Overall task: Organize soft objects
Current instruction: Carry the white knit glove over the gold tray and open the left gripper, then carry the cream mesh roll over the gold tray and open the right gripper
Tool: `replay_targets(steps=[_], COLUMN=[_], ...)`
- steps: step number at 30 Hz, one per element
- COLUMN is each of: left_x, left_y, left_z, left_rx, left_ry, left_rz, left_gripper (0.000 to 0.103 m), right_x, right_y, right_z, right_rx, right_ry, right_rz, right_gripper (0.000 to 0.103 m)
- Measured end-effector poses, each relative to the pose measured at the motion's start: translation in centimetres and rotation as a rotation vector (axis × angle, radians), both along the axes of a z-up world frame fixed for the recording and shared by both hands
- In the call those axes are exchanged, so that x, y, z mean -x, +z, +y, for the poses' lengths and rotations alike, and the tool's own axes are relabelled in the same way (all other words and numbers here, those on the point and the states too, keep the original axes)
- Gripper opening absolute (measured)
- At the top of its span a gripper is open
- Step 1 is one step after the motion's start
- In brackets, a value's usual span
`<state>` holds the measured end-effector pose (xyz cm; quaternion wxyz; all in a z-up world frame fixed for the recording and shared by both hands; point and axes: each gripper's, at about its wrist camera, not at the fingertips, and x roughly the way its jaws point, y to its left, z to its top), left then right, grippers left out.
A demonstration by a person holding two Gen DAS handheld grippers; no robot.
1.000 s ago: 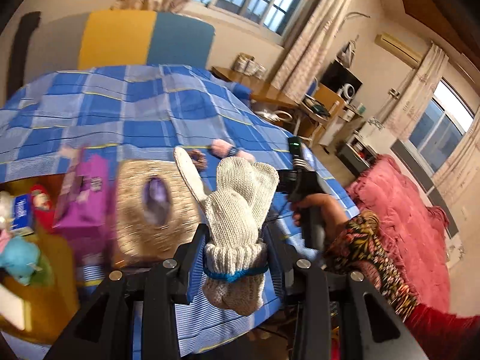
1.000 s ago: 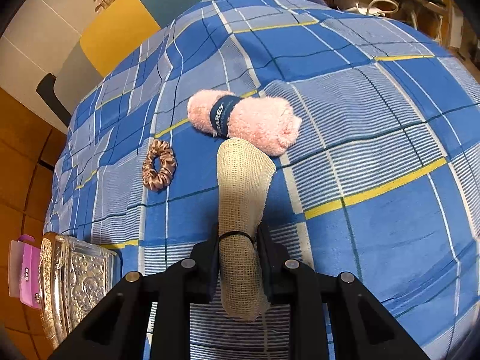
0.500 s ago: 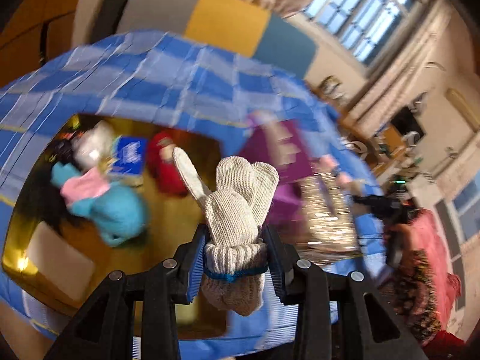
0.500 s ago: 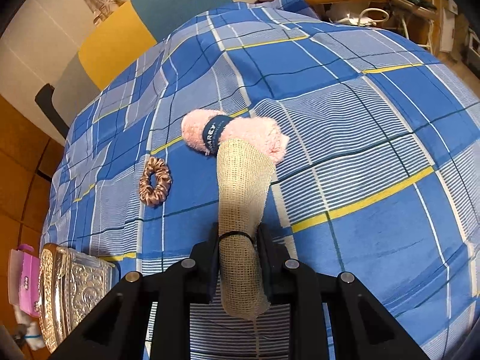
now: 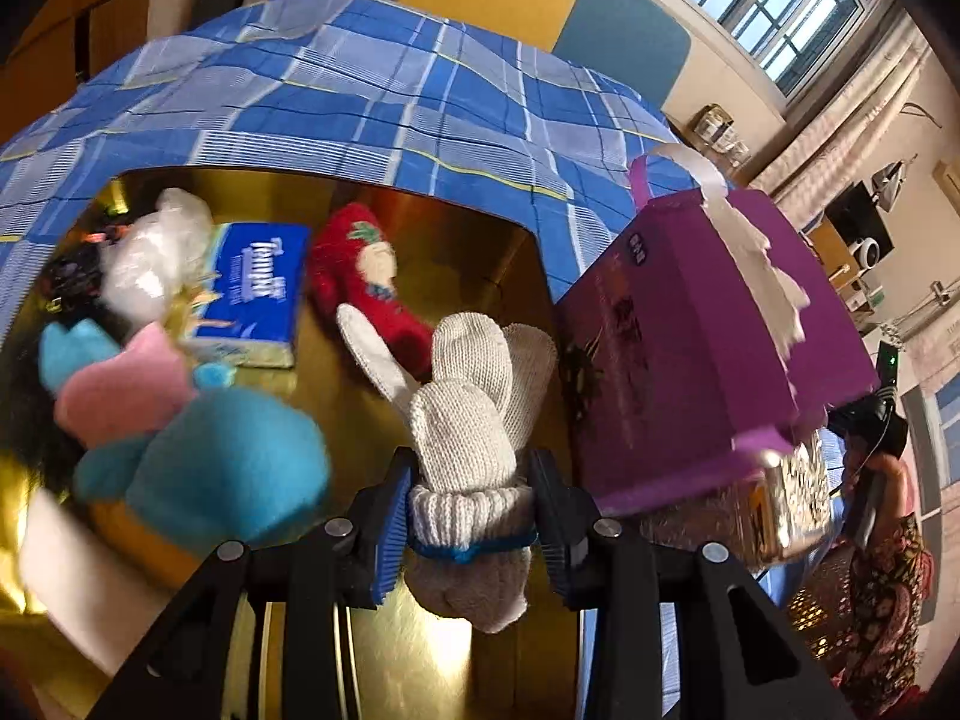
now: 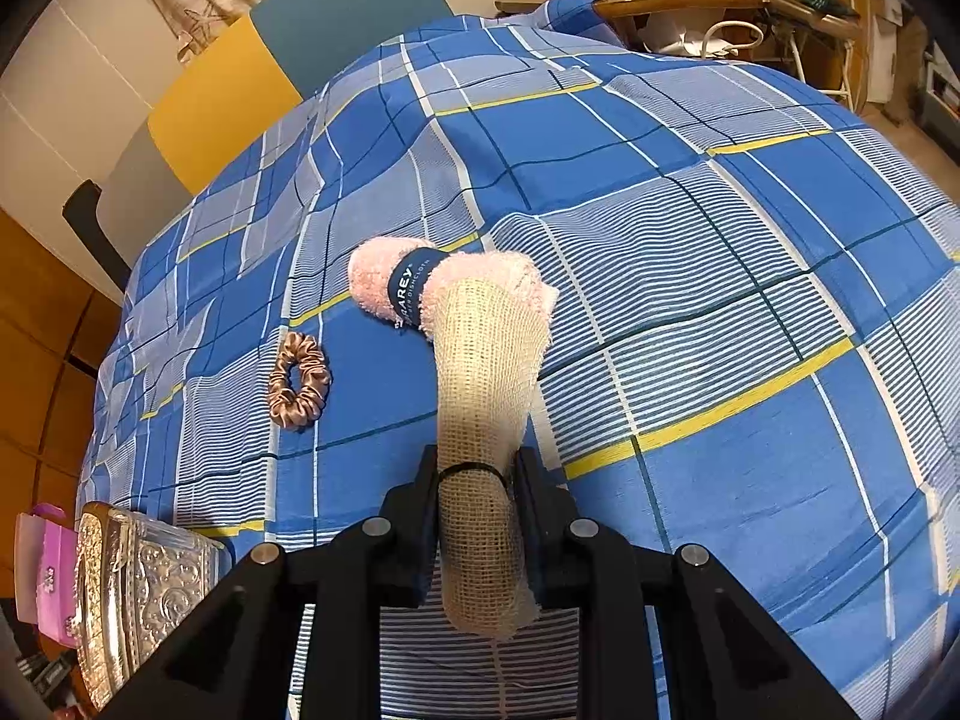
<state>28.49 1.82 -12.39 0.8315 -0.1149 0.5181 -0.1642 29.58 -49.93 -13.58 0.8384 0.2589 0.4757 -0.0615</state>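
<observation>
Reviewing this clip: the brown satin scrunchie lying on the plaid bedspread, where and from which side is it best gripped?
Probably from above. The brown satin scrunchie lies flat on the blue plaid bedspread, apart from the rolled pink towel, with its hole facing up. Put one finger in the hole, one outside, and pinch a single side of the ring; its gathered fabric should compress easily.

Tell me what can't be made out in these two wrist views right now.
- Left wrist: the teal plush is motion-blurred, so its shape is unclear.
- Left wrist: the purple box hides the gold bin's right side.
- Right wrist: the gauze roll covers part of the pink towel.
- Right wrist: the embossed silver box is cut off by the edge.
</observation>
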Motion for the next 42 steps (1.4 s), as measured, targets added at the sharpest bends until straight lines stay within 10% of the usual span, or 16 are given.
replay_targets(steps=[10,28,42], left_x=[-0.5,6.3,9.9], left_y=[0.9,5.3,5.4], left_z=[-1.0,3.5,6.3], left_rx=[-0.077,-0.024,0.006], left_ry=[-0.003,0.072,0.113], left_rz=[-0.055,-0.201,-0.255], left_gripper=[0.067,0.068,0.068], right_x=[0.0,1.9,9.6], right_y=[0.1,4.4,14.0], right_z=[0.0,1.5,12.5], right_rx=[0.009,-0.003,-0.039], right_ry=[-0.002,0.007,0.282], right_rz=[-0.007,-0.19,-0.378], right_gripper=[0.023,0.023,0.023])
